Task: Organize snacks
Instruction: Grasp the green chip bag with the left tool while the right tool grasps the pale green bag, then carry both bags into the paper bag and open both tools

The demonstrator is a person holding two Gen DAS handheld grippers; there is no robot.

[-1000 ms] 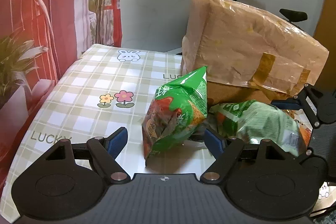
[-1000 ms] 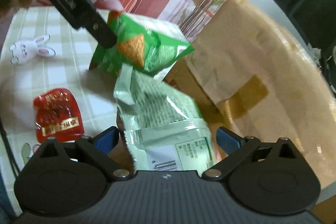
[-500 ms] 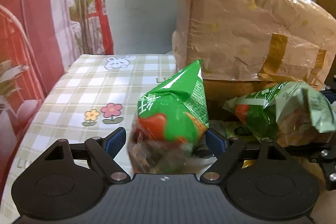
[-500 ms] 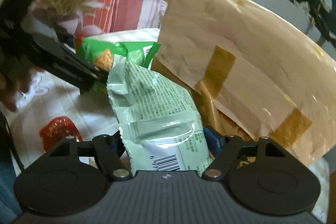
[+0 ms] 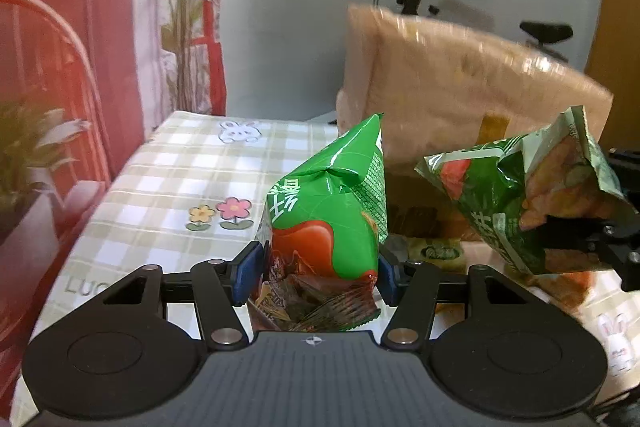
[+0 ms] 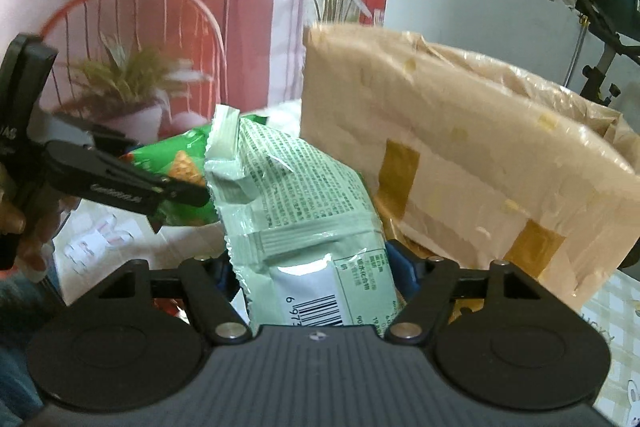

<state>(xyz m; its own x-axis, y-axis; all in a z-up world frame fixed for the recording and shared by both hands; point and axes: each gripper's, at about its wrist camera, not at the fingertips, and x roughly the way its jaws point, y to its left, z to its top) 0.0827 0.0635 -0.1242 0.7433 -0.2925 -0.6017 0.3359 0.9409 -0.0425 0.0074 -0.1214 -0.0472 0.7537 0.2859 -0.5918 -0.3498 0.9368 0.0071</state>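
Note:
A bright green snack bag (image 5: 328,211) with a red lower part stands upright between the blue pads of my left gripper (image 5: 318,273). Its jaws are closing and the pads press the bag's sides. The right wrist view shows this bag (image 6: 180,167) at the left, in that gripper's black fingers (image 6: 120,187). A second green bag (image 6: 304,211), its pale back and barcode facing the camera, sits in my right gripper (image 6: 316,275), whose jaws are closing on it. The left wrist view shows this second bag (image 5: 516,203) raised at the right.
A big cardboard box (image 5: 460,107) wrapped in film and brown tape stands just behind both bags (image 6: 460,155). The table (image 5: 160,195) has a checked cloth with flower and rabbit prints. A small packet (image 5: 436,251) lies by the box. A printed backdrop hangs at the left.
My left gripper closed on the upright green bag. The right gripper closed on the other bag, rolled level and raised it off the table beside the box.

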